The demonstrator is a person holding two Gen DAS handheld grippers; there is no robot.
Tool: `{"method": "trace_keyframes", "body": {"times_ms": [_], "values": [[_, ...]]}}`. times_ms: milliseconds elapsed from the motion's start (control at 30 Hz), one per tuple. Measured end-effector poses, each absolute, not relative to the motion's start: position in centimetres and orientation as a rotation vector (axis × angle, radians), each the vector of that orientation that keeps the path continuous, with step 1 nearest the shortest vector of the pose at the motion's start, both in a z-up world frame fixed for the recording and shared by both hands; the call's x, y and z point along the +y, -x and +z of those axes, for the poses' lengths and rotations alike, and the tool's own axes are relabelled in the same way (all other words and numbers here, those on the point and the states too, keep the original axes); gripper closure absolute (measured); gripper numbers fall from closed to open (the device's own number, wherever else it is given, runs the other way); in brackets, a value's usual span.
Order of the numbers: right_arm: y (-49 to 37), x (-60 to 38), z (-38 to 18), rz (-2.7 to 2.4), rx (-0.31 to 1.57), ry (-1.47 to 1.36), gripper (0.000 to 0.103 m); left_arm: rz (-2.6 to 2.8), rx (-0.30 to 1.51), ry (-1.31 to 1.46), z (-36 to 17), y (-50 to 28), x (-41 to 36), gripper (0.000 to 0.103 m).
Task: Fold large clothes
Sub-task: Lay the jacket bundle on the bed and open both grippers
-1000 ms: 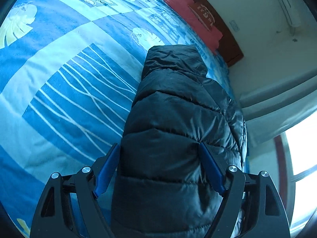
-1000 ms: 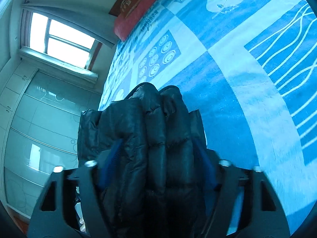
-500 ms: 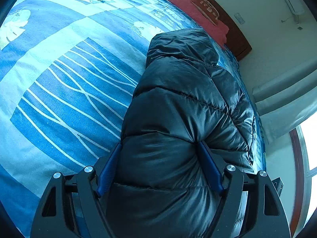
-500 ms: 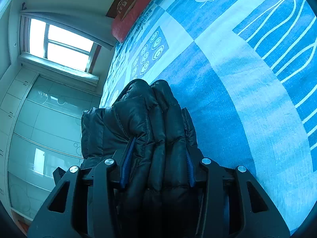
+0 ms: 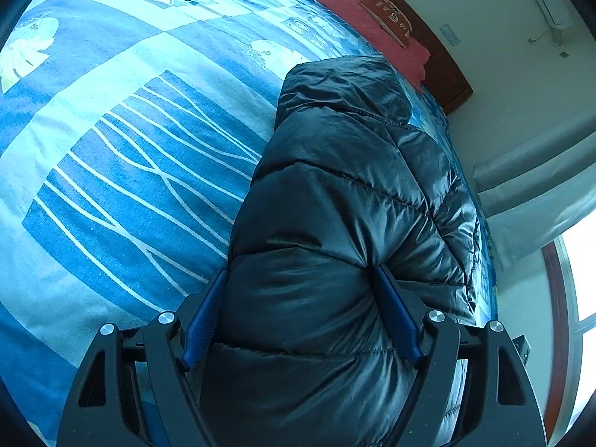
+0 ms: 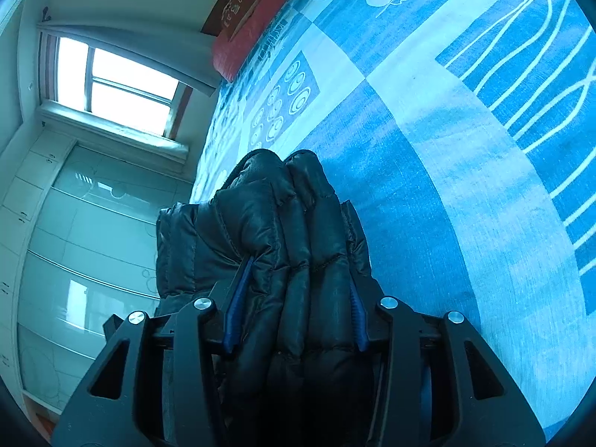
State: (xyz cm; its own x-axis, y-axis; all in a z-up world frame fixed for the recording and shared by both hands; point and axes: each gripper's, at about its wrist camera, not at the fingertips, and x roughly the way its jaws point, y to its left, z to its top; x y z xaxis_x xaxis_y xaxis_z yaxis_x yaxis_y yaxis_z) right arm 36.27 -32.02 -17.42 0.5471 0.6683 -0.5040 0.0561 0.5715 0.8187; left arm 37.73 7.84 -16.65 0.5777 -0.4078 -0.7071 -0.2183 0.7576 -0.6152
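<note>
While both grippers clamp it, the jacket [image 5: 335,223] lies folded along the bed's [image 5: 111,186] window-side edge. Left gripper [image 5: 301,313]: jaws wide, pads pressed into one thick bundled end. Right gripper [image 6: 294,301]: jaws narrower, just reopened slightly, squeezing several stacked layers, probably to keep folds together. Jacket's long axis runs toward the headboard [image 5: 421,48].

blue patterned bedspread [image 5: 111,186], red pillow [image 5: 357,11], window [image 6: 111,78], glass-fronted wardrobe [image 6: 74,260]
</note>
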Motion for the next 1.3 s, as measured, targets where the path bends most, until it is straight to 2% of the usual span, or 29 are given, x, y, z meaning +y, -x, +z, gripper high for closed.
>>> {"method": "trace_keyframes", "body": {"times_ms": [267,533,833,1133,1300], "values": [[-34.8,-33.5,-16.4,0.407,0.921,-0.937,0.036,-0.168,0.988,0.809,-16.7,-37.2,9.6,0.019],[-32.6,-35.2,-15.3,0.313,0.918,-0.944,0.034,-0.172,0.997,0.923,-17.1,-35.2,11.4,0.018],[-27.5,-36.2,-13.2,0.13,0.903,-0.827,0.034,-0.048,0.93,0.531,-12.4,-30.7,10.2,0.018],[-19.1,-34.3,-10.2,-0.027,0.871,-0.564,0.034,0.036,0.875,0.358,-10.8,-22.3,9.3,0.018],[-14.3,-32.1,-7.9,-0.081,0.819,-0.394,0.026,0.055,0.828,0.262,-9.2,-18.2,7.8,0.018]]}}
